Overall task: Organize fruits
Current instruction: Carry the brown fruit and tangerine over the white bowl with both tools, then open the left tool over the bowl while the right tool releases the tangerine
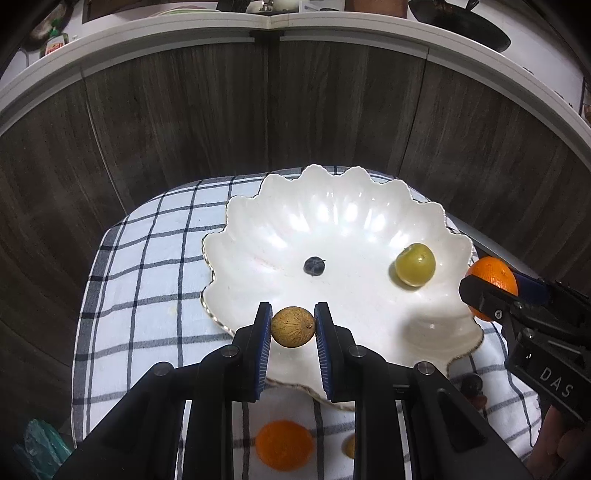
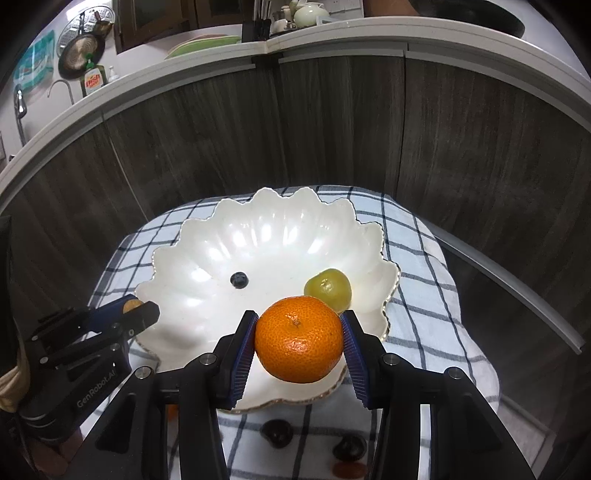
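L gripper (image 1: 293, 326) is clenched on a small round brown fruit (image 1: 293, 327), poss. a longan; it is pinched between both blue pads and held over the near rim of the white scalloped bowl (image 1: 332, 221). From the R wrist view the same gripper (image 2: 138, 308) is seen at the bowl's left edge, w/ only a sliver of the brown fruit (image 2: 132, 305) showing between the fingers.

R gripper (image 2: 298, 345) is grasping a mandarin (image 2: 298, 339), stem end up, squeezed between both ribbed pads above the near-right rim of the bowl (image 2: 258, 221). In the L wrist view that mandarin (image 1: 493, 273) is seen just outside the bowl's right edge, partly hidden by the black finger of the R gripper (image 1: 487, 291).

Inside the bowl two things are lying well apart: a blueberry (image 1: 314, 265) near the centre and a green round fruit (image 1: 415, 264) toward the right side, resting on the bowl floor.

The bowl is set on a blue-and-white checked cloth (image 1: 147, 277). On the cloth, near side of the bowl, a second mandarin (image 1: 284, 445) is seen between the L gripper's arms. Two dark fruits (image 2: 276, 432) are lying on the cloth below the R gripper; type cannot be told, view is blurred there. Dark wood-grain cabinet fronts (image 1: 184, 110) stand behind, under a white counter edge (image 1: 332, 26).
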Demonstrator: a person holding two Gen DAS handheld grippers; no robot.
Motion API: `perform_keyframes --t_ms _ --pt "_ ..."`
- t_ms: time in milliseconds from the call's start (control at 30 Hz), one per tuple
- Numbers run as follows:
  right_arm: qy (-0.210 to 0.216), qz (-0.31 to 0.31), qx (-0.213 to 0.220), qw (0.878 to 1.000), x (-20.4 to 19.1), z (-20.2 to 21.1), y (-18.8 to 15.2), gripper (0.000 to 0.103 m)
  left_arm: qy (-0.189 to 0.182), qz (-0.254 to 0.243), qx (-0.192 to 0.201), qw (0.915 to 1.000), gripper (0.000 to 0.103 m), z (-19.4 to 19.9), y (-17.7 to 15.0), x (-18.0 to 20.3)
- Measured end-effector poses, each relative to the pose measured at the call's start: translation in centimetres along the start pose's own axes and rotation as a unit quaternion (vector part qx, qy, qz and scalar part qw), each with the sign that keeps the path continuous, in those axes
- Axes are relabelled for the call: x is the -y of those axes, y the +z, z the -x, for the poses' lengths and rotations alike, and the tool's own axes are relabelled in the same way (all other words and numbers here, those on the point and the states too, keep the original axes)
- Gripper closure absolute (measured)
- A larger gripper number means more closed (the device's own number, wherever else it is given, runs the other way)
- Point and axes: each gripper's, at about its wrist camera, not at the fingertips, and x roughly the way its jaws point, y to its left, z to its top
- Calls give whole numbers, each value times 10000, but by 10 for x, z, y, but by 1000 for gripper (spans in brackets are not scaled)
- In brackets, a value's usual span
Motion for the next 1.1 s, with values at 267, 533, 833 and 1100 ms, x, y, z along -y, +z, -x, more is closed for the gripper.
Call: perform_keyframes --t_ms 267,533,833,1100 --pt "-49 -33 -143 9999 4 -17 4 56 -23 15 -100 9999 79 -17 6 0" --pt "-123 62 -347 9993 1 -29 1 56 -39 29 -194 9998 79 -26 5 -3" --pt "-218 15 -412 9989 1 -31 -2 37 192 23 -156 9997 49 -22 6 -10" --pt "-455 -58 -75 9989 6 -9 4 25 370 62 50 9993 26 2 6 -13"
